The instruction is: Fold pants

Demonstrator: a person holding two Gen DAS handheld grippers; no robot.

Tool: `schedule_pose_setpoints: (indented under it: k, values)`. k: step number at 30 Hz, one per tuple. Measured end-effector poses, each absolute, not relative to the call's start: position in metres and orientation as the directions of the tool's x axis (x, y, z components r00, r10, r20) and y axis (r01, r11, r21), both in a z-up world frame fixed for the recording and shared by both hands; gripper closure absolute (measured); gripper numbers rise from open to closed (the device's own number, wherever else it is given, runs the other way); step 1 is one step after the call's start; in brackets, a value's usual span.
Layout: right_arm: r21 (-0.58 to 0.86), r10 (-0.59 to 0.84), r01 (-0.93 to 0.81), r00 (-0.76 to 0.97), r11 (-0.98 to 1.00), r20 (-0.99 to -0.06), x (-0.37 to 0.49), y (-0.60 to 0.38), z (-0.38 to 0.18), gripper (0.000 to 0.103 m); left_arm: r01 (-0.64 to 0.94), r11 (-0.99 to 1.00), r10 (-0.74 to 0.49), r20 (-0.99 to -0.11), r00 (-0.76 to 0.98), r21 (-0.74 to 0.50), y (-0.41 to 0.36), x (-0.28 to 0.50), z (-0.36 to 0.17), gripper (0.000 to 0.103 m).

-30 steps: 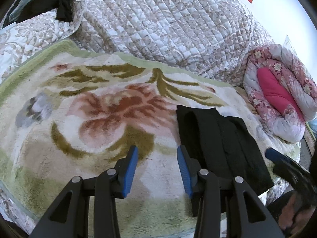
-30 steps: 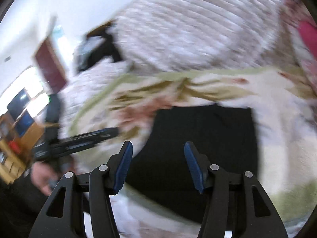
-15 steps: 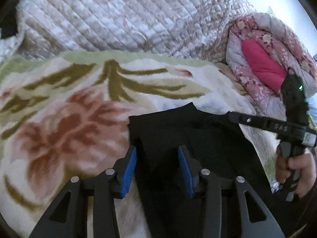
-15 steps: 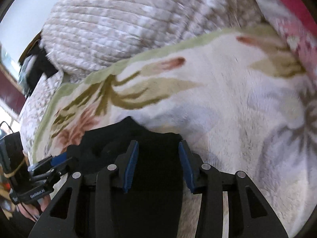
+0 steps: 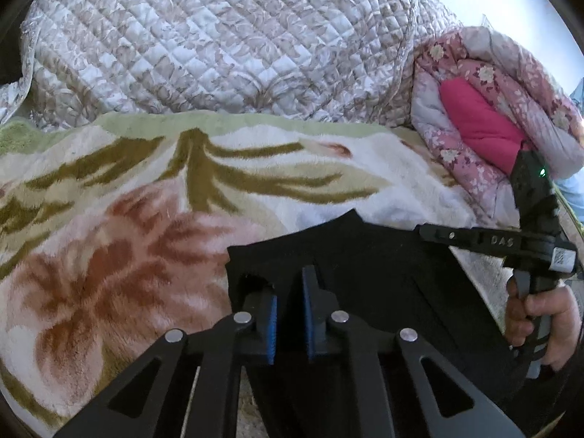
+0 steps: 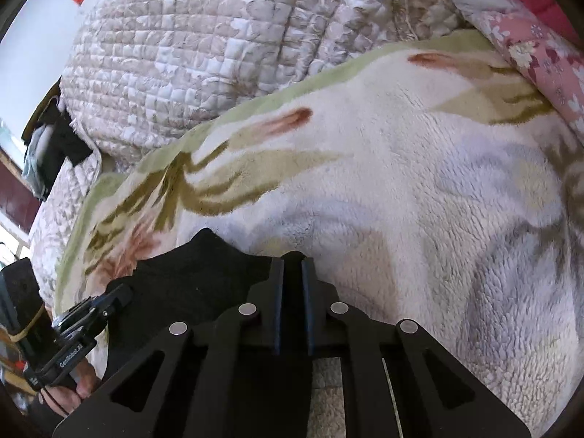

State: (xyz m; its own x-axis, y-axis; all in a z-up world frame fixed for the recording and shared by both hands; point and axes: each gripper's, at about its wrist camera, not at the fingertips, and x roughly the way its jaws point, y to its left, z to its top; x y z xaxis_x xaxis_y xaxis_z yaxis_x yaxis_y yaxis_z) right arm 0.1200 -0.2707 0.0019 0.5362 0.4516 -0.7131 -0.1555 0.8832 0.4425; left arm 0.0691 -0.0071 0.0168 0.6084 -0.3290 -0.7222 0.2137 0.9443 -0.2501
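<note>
The black pants [image 5: 368, 255] lie folded on a floral fleece blanket [image 5: 127, 219]. My left gripper [image 5: 290, 284] is shut on the pants' near left edge, black cloth pinched between its blue pads. My right gripper [image 6: 292, 273] is shut on the pants [image 6: 189, 277] at their right edge, cloth between the pads. The right gripper also shows in the left wrist view [image 5: 430, 231], held by a hand at the pants' right side. The left gripper shows in the right wrist view [image 6: 120, 297] at the lower left.
A quilted beige bedspread [image 5: 219, 43] is heaped behind the blanket. A rolled pink floral quilt [image 5: 485, 109] lies at the right. Dark clothes [image 6: 58, 146] sit at the far left of the bed.
Both grippers moved onto the pants' near edge and closed on the cloth; one second ago both were open above the blanket and pants.
</note>
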Motion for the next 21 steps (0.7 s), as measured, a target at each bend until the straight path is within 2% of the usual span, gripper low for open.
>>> schedule_pose_setpoints:
  k: [3,8,12,21]
  values:
    - [0.425,0.444,-0.171,0.553,0.889,-0.705,0.112,-0.271,0.008,0.089,0.201,0.942,-0.336,-0.721,0.606,-0.27,-0.002,0.067,0.02,0.085]
    - [0.37,0.438,-0.241,0.589,0.897,-0.679,0.079,-0.268,0.028,0.088,0.193,0.945,-0.326,-0.718,0.615,-0.264,0.002,0.049,0.033,0.083]
    - [0.299,0.419,-0.293,0.619,0.908,-0.664,0.042,-0.259,0.038,0.079,0.195,0.952,-0.307,-0.705,0.64,-0.237,0.003,0.026,0.048,0.084]
    - [0.247,0.441,-0.382,0.592,0.89,-0.674,-0.025,-0.228,0.023,0.079,0.306,0.922,-0.384,-0.669,0.636,-0.239,-0.018,-0.039,0.058,0.084]
